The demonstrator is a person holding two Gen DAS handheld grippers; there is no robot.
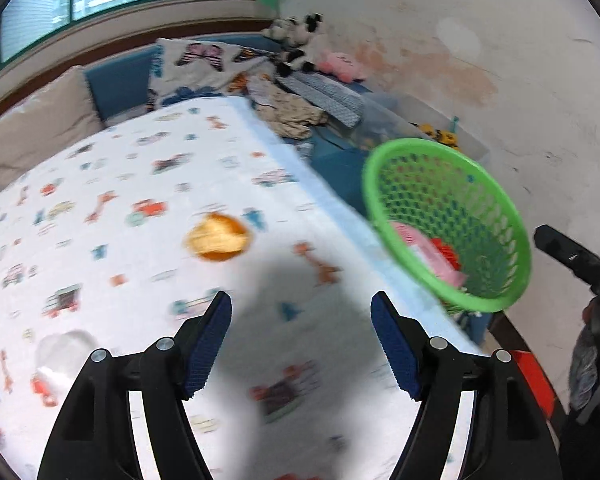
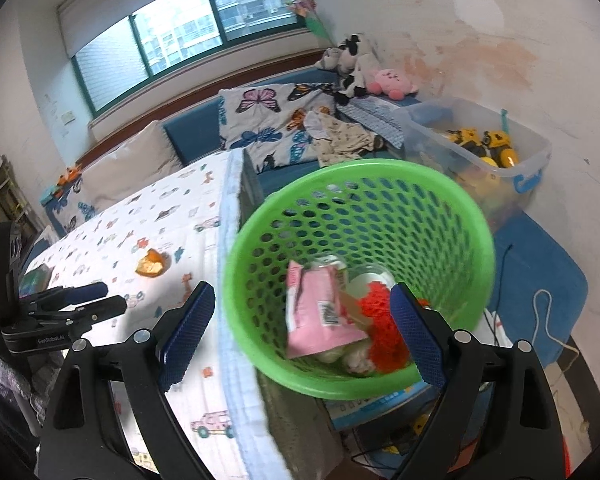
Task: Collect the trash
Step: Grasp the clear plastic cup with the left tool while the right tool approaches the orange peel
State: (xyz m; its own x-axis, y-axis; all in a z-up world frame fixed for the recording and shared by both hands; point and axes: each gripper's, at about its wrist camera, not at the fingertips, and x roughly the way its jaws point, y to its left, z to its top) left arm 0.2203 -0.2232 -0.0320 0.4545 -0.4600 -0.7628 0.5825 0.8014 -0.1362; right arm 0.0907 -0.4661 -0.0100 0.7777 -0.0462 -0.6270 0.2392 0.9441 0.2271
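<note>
Both the left tongs (image 1: 301, 338) and right tongs (image 2: 303, 336) gape, released. Left should descend squarely over the orange scrap (image 1: 219, 237), probably peel, then carry it to the green basket (image 2: 476, 236).

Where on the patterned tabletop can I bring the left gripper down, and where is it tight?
Bare cloth lies between the left gripper and the orange peel, and beyond the peel toward the far edge of the table. It is tighter at the right edge, where the green basket sits, and near-left by a clear wrapper.
</note>
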